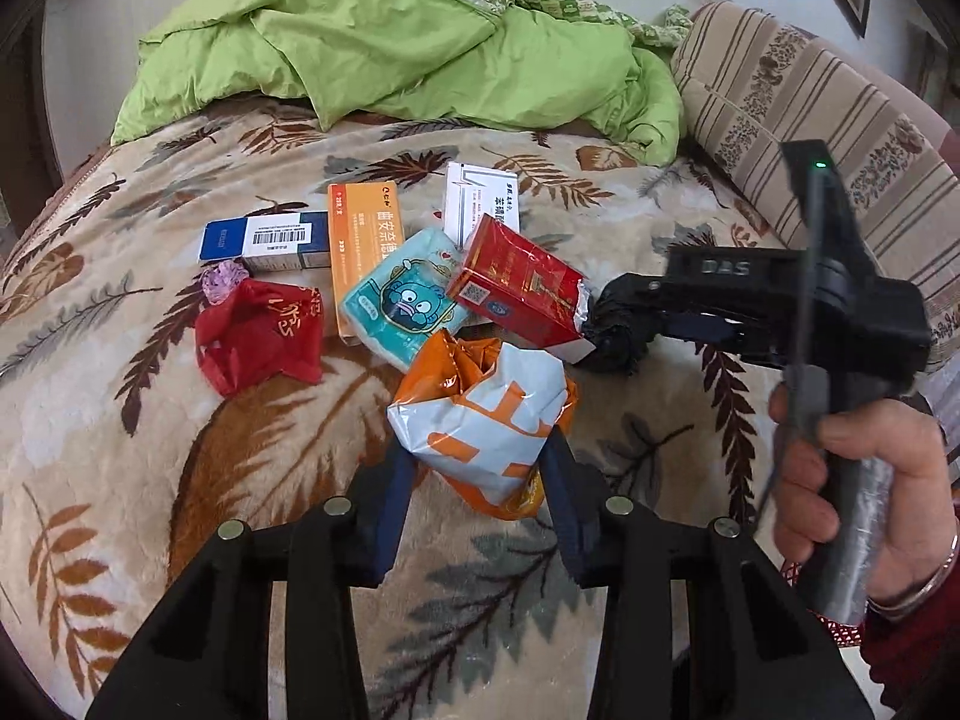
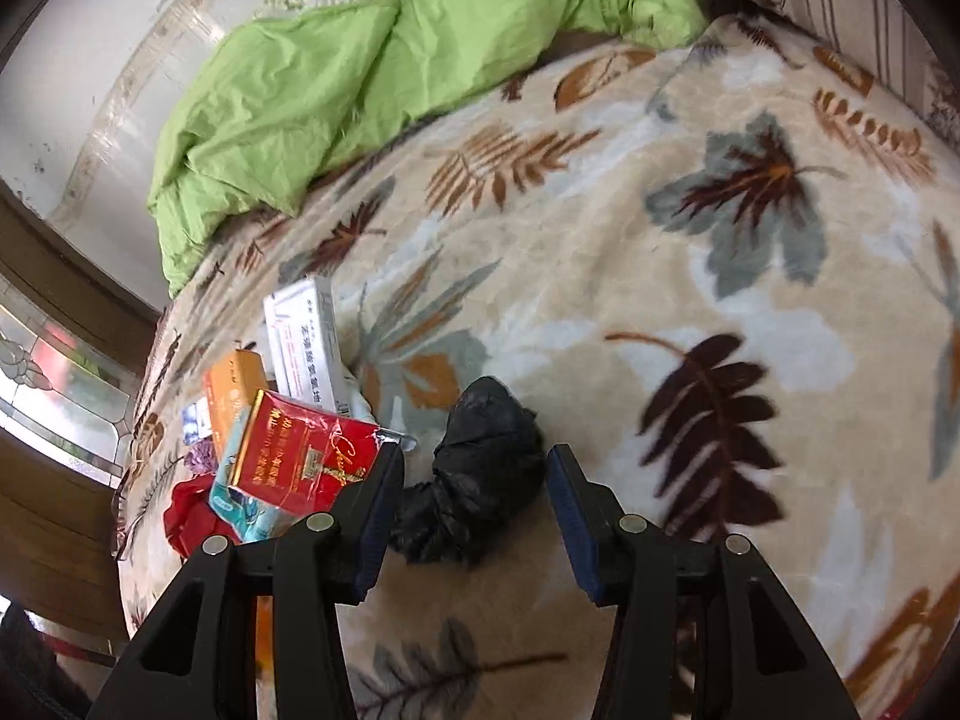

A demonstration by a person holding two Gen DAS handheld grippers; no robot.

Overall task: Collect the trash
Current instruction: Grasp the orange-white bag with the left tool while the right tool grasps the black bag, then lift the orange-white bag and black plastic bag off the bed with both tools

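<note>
Trash scattered on a leaf-patterned blanket (image 1: 150,420) covering a bed. Left wrist view: crumpled orange-and-white wrapper (image 1: 486,414) in the middle, pinched between the blue pads of the left gripper (image 1: 480,468), pads pressing its sides, so clenched on the wrapper. Just beyond the wrapper: a teal tissue pack (image 1: 405,306), a red cigarette pack (image 1: 516,294), an orange box (image 1: 360,252), a white box (image 1: 480,204), a blue-and-white box (image 1: 264,243). Left of the wrapper, a red plastic bag (image 1: 258,336). Right of the wrapper, the right gripper (image 1: 624,330) held in a hand (image 1: 864,480), reaching in toward a crumpled black bag (image 1: 612,324) beside the cigarette pack. Well beyond, a green quilt (image 1: 390,48) and a striped cushion (image 1: 810,120). Right wrist view: black bag (image 2: 480,468) lying between the right gripper (image 2: 474,510) fingers, gaps visible on both sides, so released, not yet gripping; cigarette pack (image 2: 300,456) touching the left finger. Best done by nudging away from the cigarette pack, centring on the black bag, pressing lightly into the soft blanket, then closing firmly on the bunched middle. Left grip likely secure; slow lift advised for the slippery wrapper.
</note>
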